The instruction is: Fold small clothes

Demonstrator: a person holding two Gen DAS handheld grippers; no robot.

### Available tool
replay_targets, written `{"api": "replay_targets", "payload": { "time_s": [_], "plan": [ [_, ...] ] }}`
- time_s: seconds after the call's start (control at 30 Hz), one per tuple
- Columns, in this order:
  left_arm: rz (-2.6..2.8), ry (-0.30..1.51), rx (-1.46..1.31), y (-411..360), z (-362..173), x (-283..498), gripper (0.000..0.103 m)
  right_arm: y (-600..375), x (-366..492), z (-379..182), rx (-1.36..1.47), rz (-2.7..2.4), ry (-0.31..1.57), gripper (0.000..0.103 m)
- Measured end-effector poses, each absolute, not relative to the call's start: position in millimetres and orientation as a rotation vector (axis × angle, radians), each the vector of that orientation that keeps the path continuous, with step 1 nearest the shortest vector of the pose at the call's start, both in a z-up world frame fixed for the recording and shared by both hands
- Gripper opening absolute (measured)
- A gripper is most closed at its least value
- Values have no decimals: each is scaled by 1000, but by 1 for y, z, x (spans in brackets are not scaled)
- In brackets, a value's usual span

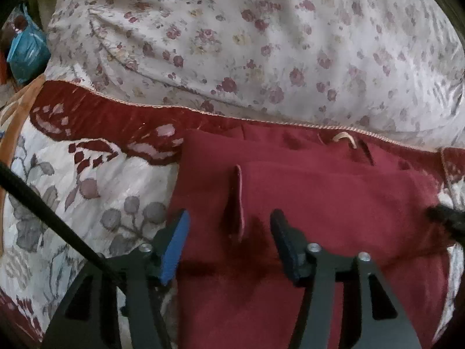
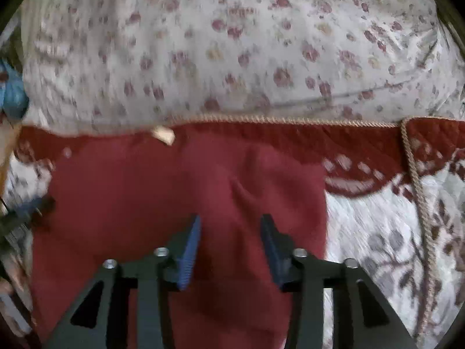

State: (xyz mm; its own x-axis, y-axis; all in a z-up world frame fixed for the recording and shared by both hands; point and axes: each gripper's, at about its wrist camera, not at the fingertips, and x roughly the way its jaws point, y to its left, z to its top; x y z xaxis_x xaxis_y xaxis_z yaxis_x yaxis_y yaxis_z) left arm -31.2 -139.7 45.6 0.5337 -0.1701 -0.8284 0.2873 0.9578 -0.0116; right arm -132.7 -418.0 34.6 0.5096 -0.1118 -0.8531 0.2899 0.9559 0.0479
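A dark red garment [image 1: 305, 192] lies folded flat on a patterned bedspread [image 1: 87, 203]. A small tan loop [image 1: 344, 138] shows at its far edge, and a narrow red strap [image 1: 238, 200] lies on it. My left gripper [image 1: 229, 221] is open over the garment's left part, with the strap between its fingers. In the right wrist view the same garment [image 2: 159, 197] fills the middle. My right gripper [image 2: 231, 226] is open above it near its right edge. The left gripper's tip [image 2: 32, 206] shows at that view's left edge.
A floral white quilt or pillow [image 1: 261, 43] is bunched up just behind the garment. A twisted cord trim [image 2: 290, 119] edges the bedspread's red border [image 2: 377, 142]. A blue bag [image 1: 26, 52] sits at the far left. A black cable [image 1: 43, 212] crosses the left view.
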Motion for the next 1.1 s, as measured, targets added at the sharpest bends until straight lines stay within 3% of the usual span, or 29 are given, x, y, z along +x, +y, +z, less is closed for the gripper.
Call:
{"api": "replay_targets", "payload": {
  "time_s": [0.17,0.5,0.6,0.77,0.87,1.1],
  "plan": [
    [-287,994,84,-120,58,-54,71,-418,-134,33,173,-240,1043,55],
    [-236,997,122,-71,78,-110,72,-414,-185,49,145,-270,1026,57],
    [-229,994,115,-58,83,-123,76,-414,-196,44,173,-265,1037,66],
    [-234,990,109,-46,88,-145,77,-405,-213,37,200,-226,1060,68],
    [-250,1003,96,-43,87,-156,77,-408,-222,35,230,-234,1052,76],
    [-279,1050,66,-30,74,-183,78,-425,-233,34,324,-282,1013,77]
  ]
}}
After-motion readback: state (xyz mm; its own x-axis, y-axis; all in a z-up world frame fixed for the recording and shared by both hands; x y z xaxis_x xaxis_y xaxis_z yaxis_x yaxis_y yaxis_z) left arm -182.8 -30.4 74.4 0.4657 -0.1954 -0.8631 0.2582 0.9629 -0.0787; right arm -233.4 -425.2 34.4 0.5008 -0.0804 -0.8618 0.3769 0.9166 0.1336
